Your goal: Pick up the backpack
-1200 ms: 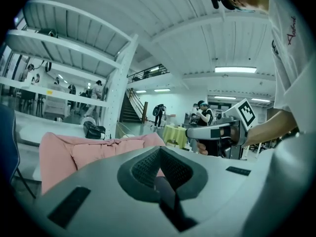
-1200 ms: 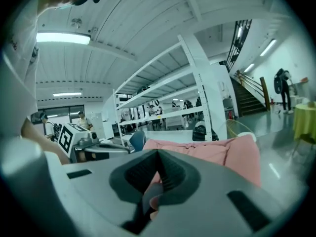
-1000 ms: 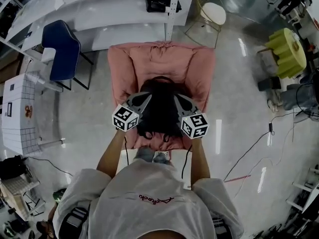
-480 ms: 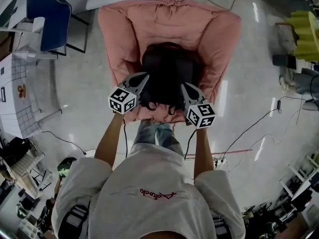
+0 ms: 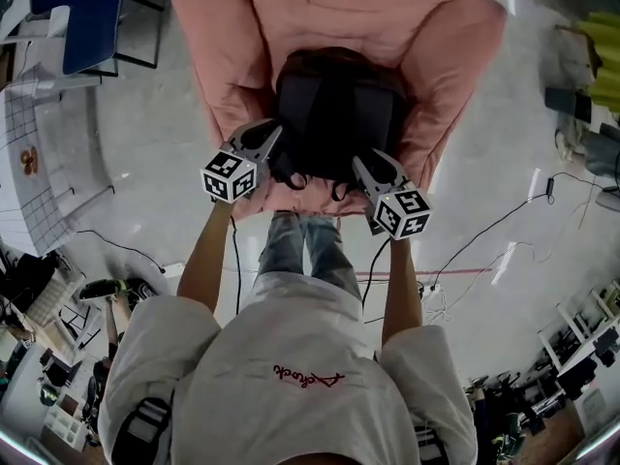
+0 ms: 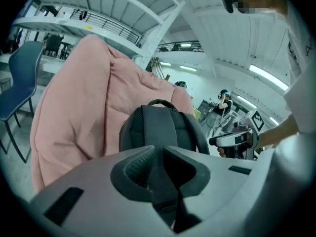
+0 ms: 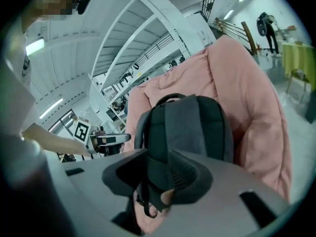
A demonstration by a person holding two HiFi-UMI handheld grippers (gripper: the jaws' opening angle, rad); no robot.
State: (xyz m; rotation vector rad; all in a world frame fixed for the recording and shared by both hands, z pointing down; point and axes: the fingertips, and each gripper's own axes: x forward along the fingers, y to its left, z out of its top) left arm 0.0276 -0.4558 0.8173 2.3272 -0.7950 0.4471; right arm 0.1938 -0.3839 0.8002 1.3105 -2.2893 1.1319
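Note:
A black backpack [image 5: 339, 109] stands upright on the seat of a pink cushioned armchair [image 5: 223, 56], leaning on its back, straps facing me. My left gripper [image 5: 274, 136] is at its lower left corner. In the left gripper view the backpack [image 6: 158, 127] fills the middle, and the left gripper [image 6: 167, 181] pinches a dark shoulder strap [image 6: 163, 157] while its jaws begin opening. My right gripper [image 5: 360, 166] is at the lower right corner. In the right gripper view the backpack [image 7: 185, 127] stands ahead, and the right gripper [image 7: 158, 181] is opening with the other strap [image 7: 148, 174] loose between its jaws.
A blue chair [image 5: 73, 8] stands left of the armchair, and a white gridded box [image 5: 29, 163] is at the far left. Cables [image 5: 484, 240] trail over the glossy floor on the right. Clutter lines the lower corners.
Both grippers have sunk with the backpack down onto the pink seat, and the armchair now fills more of the head view. The right jaws have parted.

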